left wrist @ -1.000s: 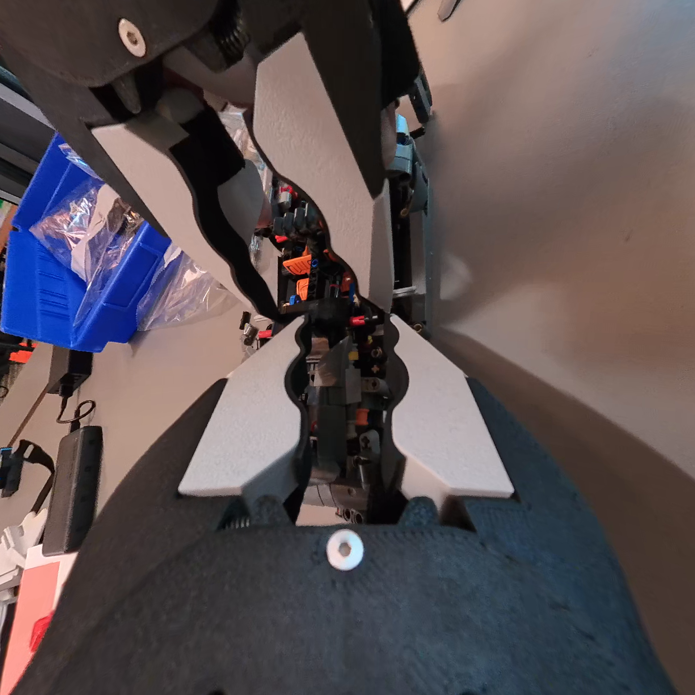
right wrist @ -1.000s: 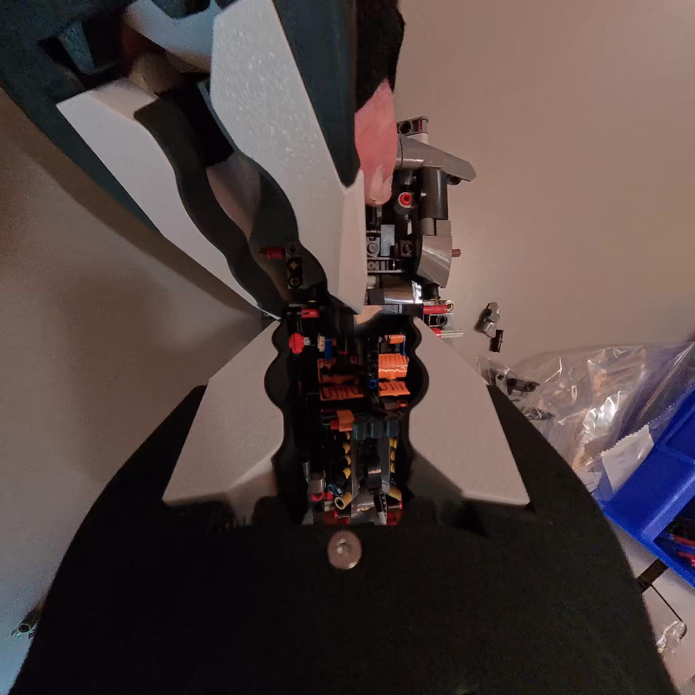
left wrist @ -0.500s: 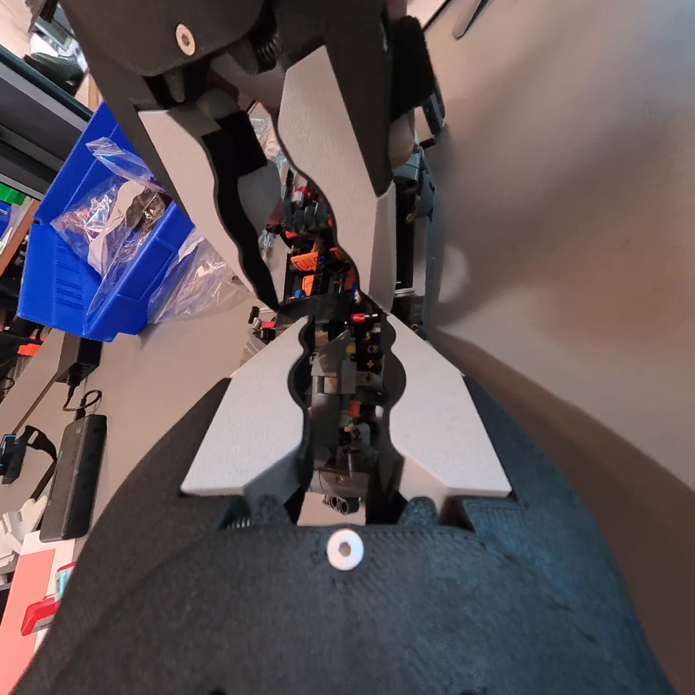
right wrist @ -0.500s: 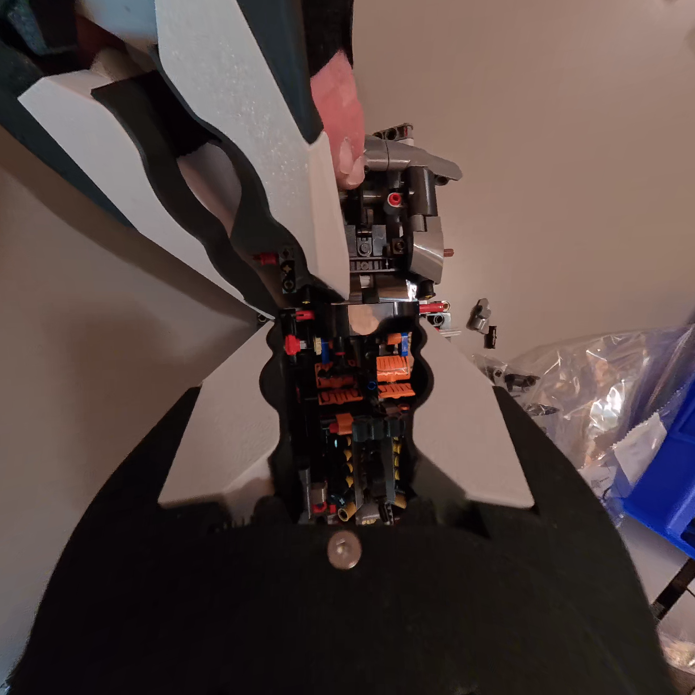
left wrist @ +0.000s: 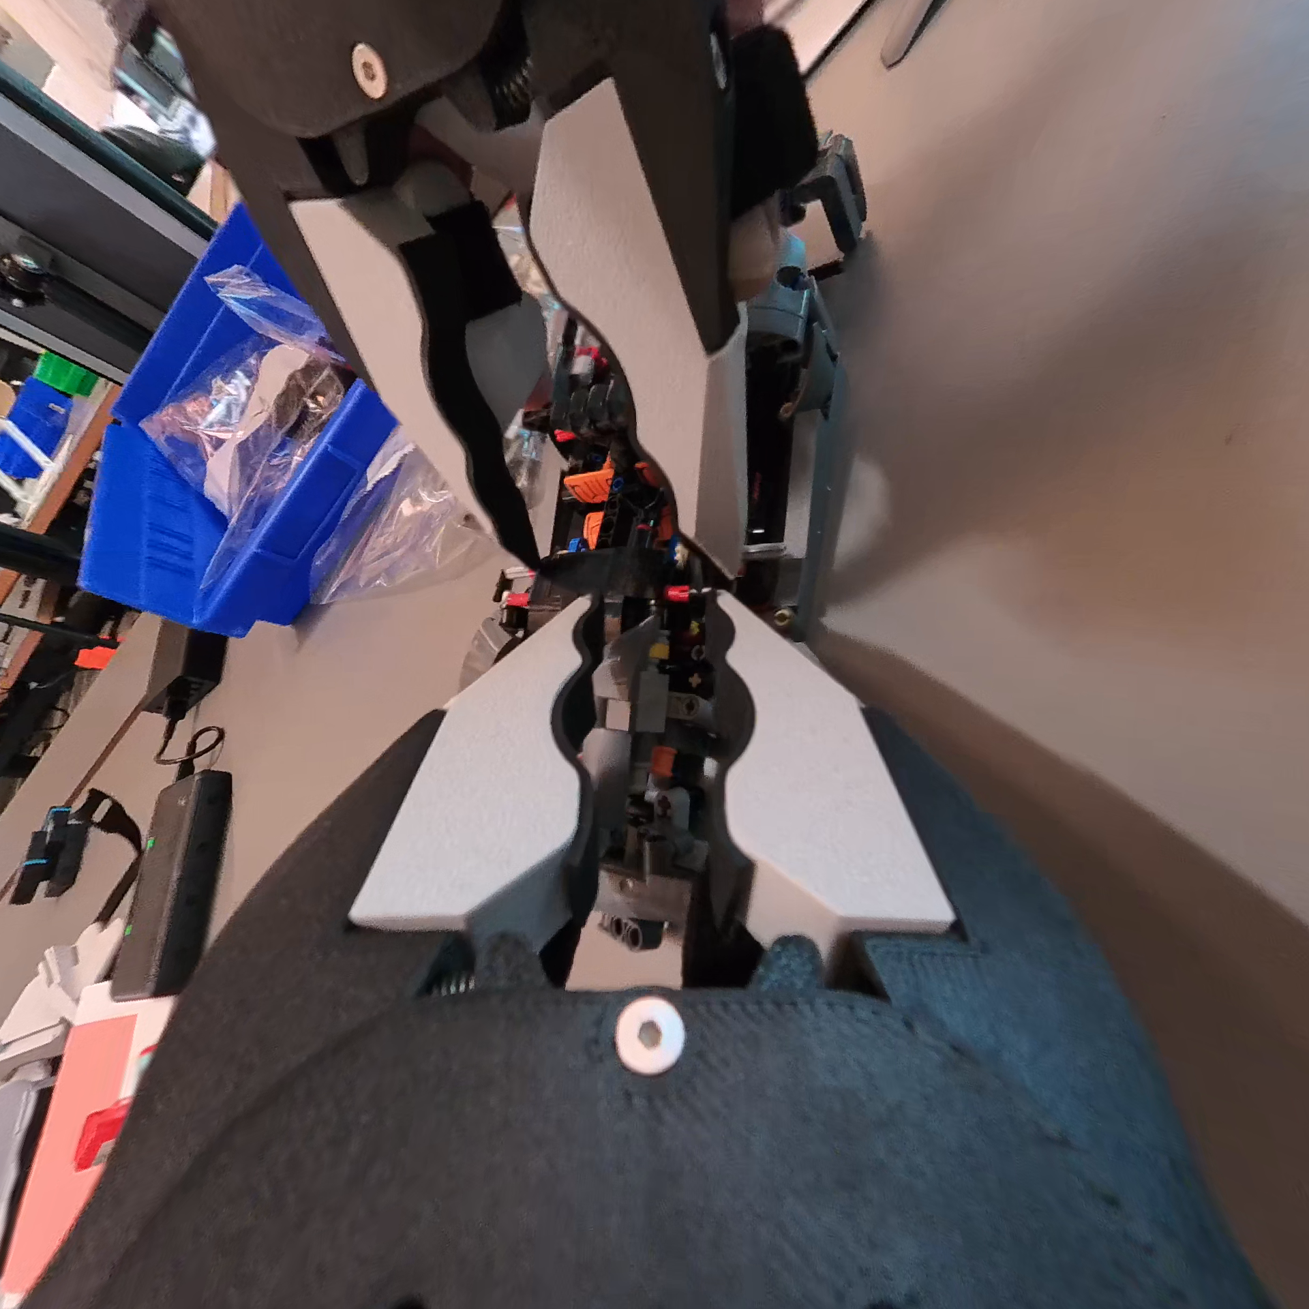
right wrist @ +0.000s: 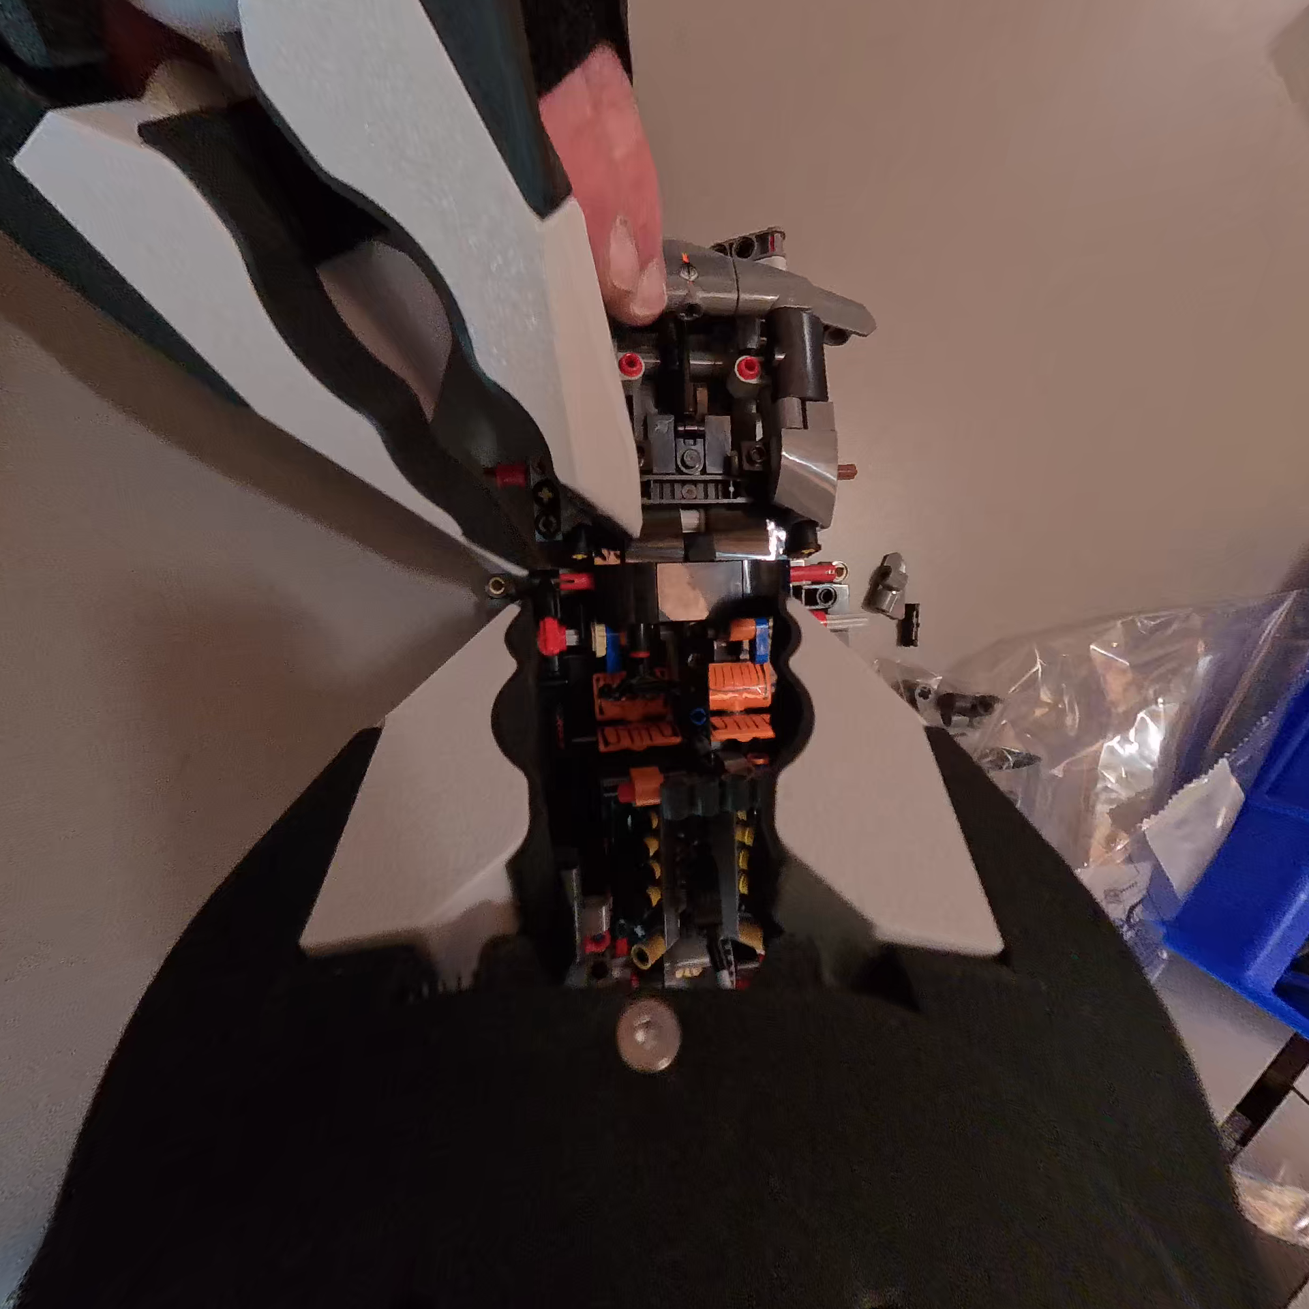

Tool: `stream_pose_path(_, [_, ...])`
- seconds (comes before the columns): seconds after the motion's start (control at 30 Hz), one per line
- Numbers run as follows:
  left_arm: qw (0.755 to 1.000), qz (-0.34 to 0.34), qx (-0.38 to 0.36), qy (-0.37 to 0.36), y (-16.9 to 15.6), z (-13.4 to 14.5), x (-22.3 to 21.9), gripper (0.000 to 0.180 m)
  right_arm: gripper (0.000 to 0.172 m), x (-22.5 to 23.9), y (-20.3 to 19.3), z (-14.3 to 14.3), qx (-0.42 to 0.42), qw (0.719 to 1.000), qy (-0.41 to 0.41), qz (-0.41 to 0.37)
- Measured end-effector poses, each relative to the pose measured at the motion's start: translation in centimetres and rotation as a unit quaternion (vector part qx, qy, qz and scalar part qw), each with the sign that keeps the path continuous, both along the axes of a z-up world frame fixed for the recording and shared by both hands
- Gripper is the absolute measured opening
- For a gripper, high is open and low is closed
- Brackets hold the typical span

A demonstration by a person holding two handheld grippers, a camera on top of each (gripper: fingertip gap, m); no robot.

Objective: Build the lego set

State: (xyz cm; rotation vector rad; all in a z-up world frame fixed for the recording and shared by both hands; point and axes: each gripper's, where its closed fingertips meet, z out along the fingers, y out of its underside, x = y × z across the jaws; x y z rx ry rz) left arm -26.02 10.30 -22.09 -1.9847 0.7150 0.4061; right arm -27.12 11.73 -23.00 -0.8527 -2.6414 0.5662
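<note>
A: What is sitting nearest, between the left gripper's (left wrist: 655, 602) white fingers (left wrist: 489, 779)?

B: A long black and grey building-brick model with orange and red parts (left wrist: 659, 708); those fingers are clamping its narrow grey end.

A: And the right gripper (right wrist: 655, 616)?

B: Its white fingers (right wrist: 878, 800) are standing wider, clamping the model's broader section with the orange panels. The two grippers are meeting tip to tip over the pale surface (right wrist: 1062, 283).

A: Farther off?

B: A fingertip (right wrist: 623, 234) is pressing on the grey end, loose grey pieces (right wrist: 889, 584) are lying beside it, and crinkled clear plastic bags (left wrist: 269, 397) are sitting in a blue plastic bin (left wrist: 163, 510).
</note>
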Motion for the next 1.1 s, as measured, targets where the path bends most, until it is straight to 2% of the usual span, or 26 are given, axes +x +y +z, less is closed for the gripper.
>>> stream_pose_path(0.17, [1.0, -0.001, 0.022, -0.007, -1.3, 1.7, -0.7, 0.029, 0.065, 0.8, 0.8, 2.4, 0.006, 0.999, 0.034, -0.017])
stream_pose_path(0.33, [0.998, 0.035, 0.043, -0.042, -2.0, 4.1, -5.9, 0.029, 0.056, 3.7, 1.4, 6.0, 0.009, 0.997, 0.064, -0.047])
stream_pose_path(0.47, [0.996, 0.071, -0.013, -0.057, -0.8, 1.4, -11.4, 0.024, 0.049, 7.2, 0.6, 6.7, 0.016, 0.996, 0.06, -0.061])
stream_pose_path(0.53, [0.991, 0.066, -0.061, -0.094, -0.4, -0.8, -12.5, 0.024, 0.046, 9.0, -0.2, 6.6, 0.01, 0.996, 0.056, -0.066])
stream_pose_path(0.63, [0.983, 0.035, -0.08, -0.161, 0.4, -1.6, -12.1, 0.009, 0.043, 11.5, -1.1, 5.9, 0.006, 0.996, 0.05, -0.078])
stream_pose_path(0.7, [0.979, 0.021, -0.089, -0.18, 0.7, -2.0, -11.8, 0.001, 0.04, 12.8, -1.3, 5.6, 0.011, 0.995, 0.053, -0.089])
stream_pose_path(0.83, [0.974, -0.017, -0.105, -0.2, 0.4, -2.2, -10.2, 0.0, 0.036, 15.0, -1.7, 5.4, -0.001, 0.992, 0.057, -0.109])
stream_pose_path(0.97, [0.975, -0.054, -0.141, -0.163, -0.9, -3.6, -7.8, 0.0, 0.032, 16.4, -1.5, 5.1, -0.009, 0.99, 0.06, -0.129])
stream_pose_path(1.1, [0.971, -0.105, -0.145, -0.156, -2.1, -3.4, -3.9, 0.0, 0.033, 16.6, -1.5, 3.9, -0.049, 0.983, 0.056, -0.167])
